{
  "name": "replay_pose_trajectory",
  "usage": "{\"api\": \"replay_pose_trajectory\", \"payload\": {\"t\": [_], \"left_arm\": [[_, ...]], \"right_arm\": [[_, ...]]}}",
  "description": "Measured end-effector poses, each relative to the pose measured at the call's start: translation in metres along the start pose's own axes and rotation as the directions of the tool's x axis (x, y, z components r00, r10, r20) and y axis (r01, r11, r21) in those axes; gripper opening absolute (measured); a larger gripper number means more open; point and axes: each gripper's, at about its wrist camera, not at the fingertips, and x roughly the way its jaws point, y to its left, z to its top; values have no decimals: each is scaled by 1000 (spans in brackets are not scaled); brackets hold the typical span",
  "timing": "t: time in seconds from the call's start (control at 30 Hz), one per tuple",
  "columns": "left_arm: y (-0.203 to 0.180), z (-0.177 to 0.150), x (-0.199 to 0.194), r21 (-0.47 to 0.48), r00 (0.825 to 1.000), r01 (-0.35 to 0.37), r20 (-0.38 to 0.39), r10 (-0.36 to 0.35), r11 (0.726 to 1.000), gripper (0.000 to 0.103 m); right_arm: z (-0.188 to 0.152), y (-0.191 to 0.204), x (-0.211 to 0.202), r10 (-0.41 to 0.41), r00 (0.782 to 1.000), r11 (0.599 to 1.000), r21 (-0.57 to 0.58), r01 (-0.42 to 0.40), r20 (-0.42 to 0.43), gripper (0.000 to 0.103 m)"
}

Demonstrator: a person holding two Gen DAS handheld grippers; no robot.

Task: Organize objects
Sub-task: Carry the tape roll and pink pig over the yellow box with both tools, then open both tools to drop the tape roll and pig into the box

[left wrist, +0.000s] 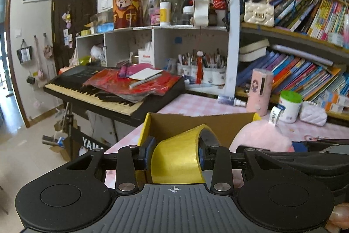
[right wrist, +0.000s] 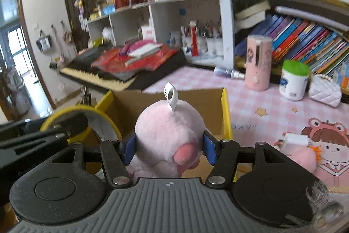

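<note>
My left gripper (left wrist: 174,152) is shut on a yellow tape roll (left wrist: 176,156) and holds it over the near edge of an open cardboard box (left wrist: 196,123) with yellow flaps. My right gripper (right wrist: 170,147) is shut on a pink plush toy (right wrist: 168,130) with a white tag, held above the same box (right wrist: 196,102). The tape roll (right wrist: 104,123) shows at the left of the right wrist view, and the plush (left wrist: 261,134) at the right of the left wrist view. The two grippers are side by side, close together.
The box stands on a pink checked tablecloth (right wrist: 261,102). Behind it are a pink cylinder (right wrist: 258,62), a green-lidded white jar (right wrist: 293,80), a white quilted purse (right wrist: 325,91) and bookshelves (left wrist: 305,71). A cluttered keyboard (left wrist: 109,88) stands to the left. Another pink plush (right wrist: 303,156) lies right.
</note>
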Motion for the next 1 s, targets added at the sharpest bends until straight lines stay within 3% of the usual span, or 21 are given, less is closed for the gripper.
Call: {"api": "replay_pose_trajectory", "payload": {"t": [0.1, 0.27, 0.47, 0.7, 1.0], "left_arm": [[-2, -1, 9, 10, 1000, -5, -14, 5, 1000, 35], [-5, -9, 33, 18, 994, -33, -102, 35, 999, 35], [-2, -18, 50, 15, 983, -61, -175, 62, 998, 35], [-6, -20, 62, 22, 976, -61, -210, 64, 998, 35], [-13, -21, 70, 50, 973, -84, -211, 92, 995, 35]], "right_arm": [[-3, -2, 18, 8, 999, 1000, -18, -9, -42, 58], [-9, -7, 42, 21, 993, 999, -45, -26, -117, 58], [-12, -1, 56, 24, 993, 981, -189, -45, -113, 59], [-4, -10, 70, 70, 987, 957, -268, -107, -146, 59], [-5, -6, 74, 57, 983, 937, -331, -112, -172, 64]]}}
